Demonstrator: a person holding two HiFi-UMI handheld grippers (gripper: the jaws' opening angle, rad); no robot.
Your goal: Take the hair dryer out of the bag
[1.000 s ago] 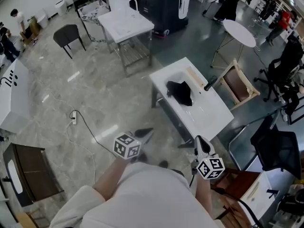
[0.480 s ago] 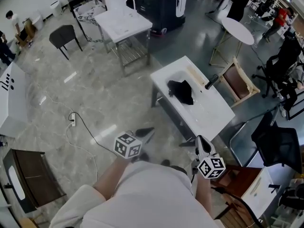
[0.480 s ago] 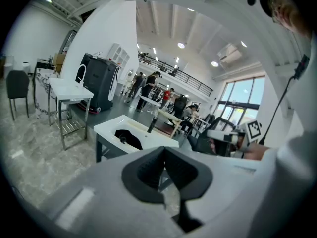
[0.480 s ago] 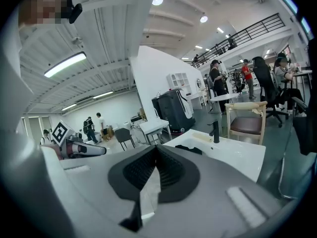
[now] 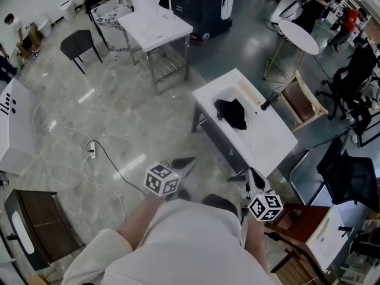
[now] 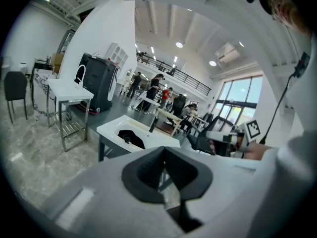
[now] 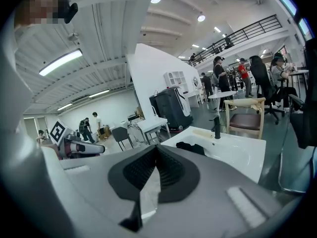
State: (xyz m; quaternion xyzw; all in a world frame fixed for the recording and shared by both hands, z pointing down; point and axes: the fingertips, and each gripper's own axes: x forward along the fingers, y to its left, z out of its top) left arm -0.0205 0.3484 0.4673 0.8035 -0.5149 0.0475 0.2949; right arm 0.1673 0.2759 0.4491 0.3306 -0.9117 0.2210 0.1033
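Observation:
A black bag (image 5: 233,113) lies crumpled on the white table (image 5: 261,141) ahead of me; it also shows in the left gripper view (image 6: 131,139) and the right gripper view (image 7: 190,148). No hair dryer is visible outside it. A black upright piece (image 5: 270,101) stands at the table's far edge. My left gripper (image 5: 183,164) hangs over the floor, short of the table's near left corner, jaws shut and empty (image 6: 164,155). At the table's near end my right gripper (image 5: 256,179) is likewise shut on nothing (image 7: 156,155).
A wooden chair (image 5: 304,103) stands behind the table, a round white table (image 5: 298,40) beyond it. A second white table (image 5: 155,28) is at the back, a black office chair (image 5: 347,183) at the right. A cable with power strip (image 5: 92,147) lies on the floor at the left.
The table with the bag sits slightly lower and further right in the head view. Both grippers have crept toward it, staying shut.

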